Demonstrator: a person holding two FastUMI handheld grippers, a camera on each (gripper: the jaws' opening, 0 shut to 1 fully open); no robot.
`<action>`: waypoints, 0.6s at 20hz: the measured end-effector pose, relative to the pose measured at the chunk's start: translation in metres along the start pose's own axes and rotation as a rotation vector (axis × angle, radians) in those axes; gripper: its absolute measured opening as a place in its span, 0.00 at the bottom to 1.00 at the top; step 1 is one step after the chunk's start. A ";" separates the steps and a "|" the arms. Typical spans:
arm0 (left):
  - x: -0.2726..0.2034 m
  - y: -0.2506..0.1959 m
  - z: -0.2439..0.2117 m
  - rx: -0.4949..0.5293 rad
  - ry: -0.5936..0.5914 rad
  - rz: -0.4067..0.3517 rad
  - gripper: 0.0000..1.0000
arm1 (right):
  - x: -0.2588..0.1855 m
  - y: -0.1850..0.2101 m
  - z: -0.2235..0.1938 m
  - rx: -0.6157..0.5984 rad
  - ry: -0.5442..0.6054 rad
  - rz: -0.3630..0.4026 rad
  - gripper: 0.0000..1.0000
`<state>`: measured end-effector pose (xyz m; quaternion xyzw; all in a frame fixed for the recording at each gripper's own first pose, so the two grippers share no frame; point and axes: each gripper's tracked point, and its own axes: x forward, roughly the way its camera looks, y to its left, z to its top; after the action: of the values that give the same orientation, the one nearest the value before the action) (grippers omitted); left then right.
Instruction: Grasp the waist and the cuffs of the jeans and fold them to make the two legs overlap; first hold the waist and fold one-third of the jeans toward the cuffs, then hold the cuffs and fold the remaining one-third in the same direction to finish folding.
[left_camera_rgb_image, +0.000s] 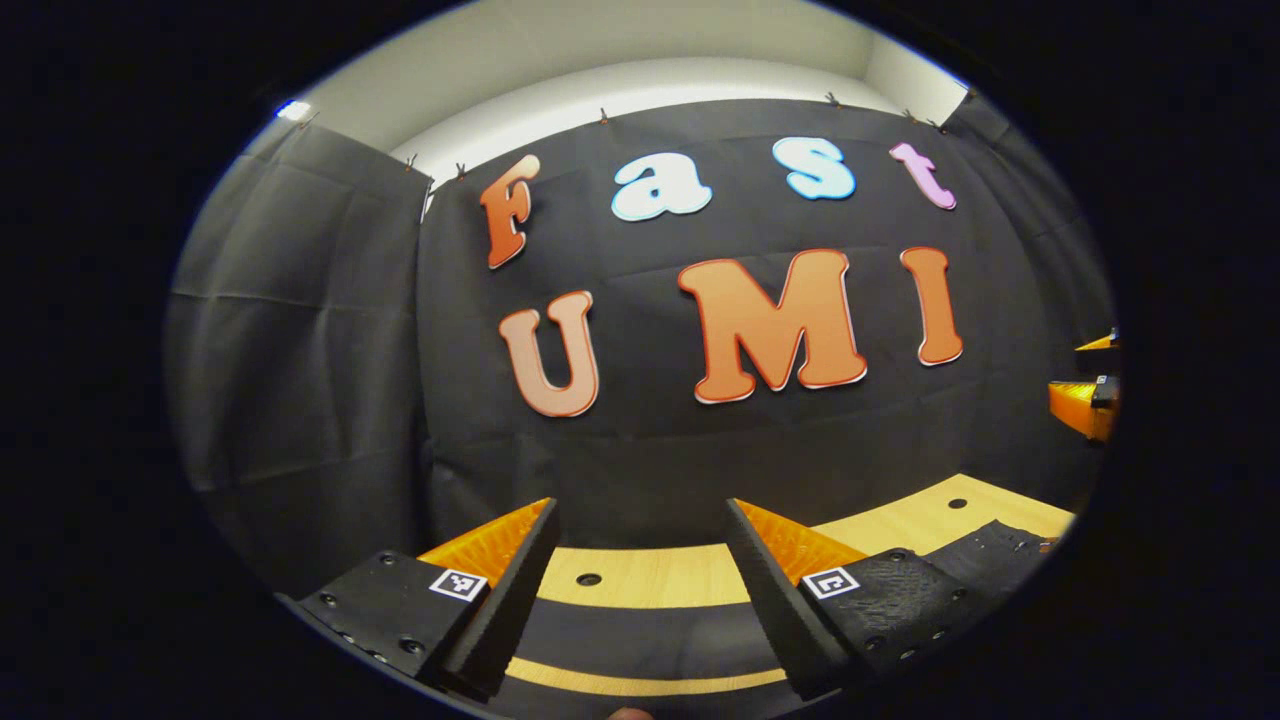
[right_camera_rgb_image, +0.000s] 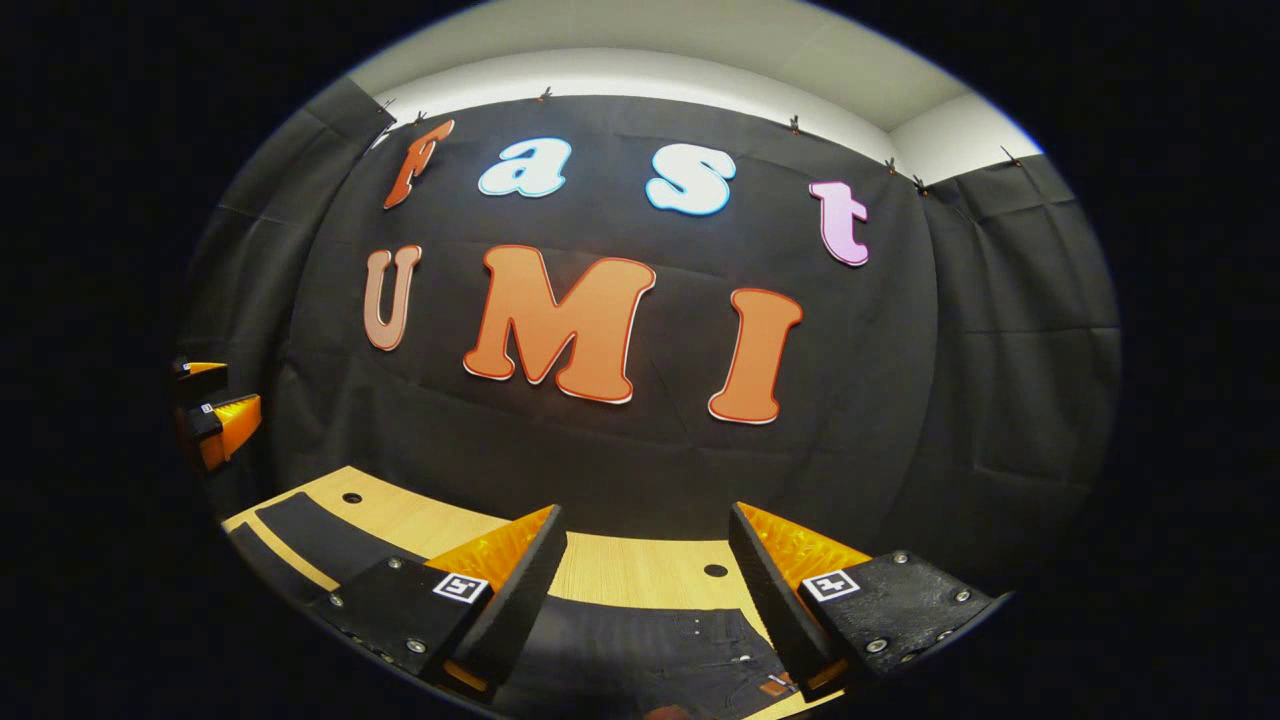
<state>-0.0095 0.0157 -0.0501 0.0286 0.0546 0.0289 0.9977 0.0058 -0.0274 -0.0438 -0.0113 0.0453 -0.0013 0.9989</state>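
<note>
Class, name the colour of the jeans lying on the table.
The jeans are dark, near black, best seen in the right gripper view.

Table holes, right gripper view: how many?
2. One hole at the table's far left, one hole between the right gripper's fingers. The jeans may hide others.

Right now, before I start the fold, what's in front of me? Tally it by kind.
Hand-held grippers: 2, the left hand-held gripper and the right hand-held gripper, both open, holding nothing
Jeans: 1, dark jeans lying flat on the table
Tables: 1, wooden table with round holes in its top
Total: 4
</note>
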 end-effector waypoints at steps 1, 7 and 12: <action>-0.003 0.009 -0.009 -0.002 0.029 0.021 0.99 | 0.001 -0.003 -0.006 0.010 0.023 -0.003 0.98; -0.007 0.051 -0.065 -0.037 0.202 0.122 0.99 | 0.004 -0.035 -0.037 0.035 0.112 -0.064 0.98; -0.012 0.076 -0.105 -0.026 0.334 0.170 1.00 | 0.007 -0.046 -0.064 0.040 0.193 -0.074 0.98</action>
<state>-0.0374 0.0961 -0.1481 0.0148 0.2164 0.1181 0.9690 0.0064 -0.0751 -0.1075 0.0073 0.1409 -0.0401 0.9892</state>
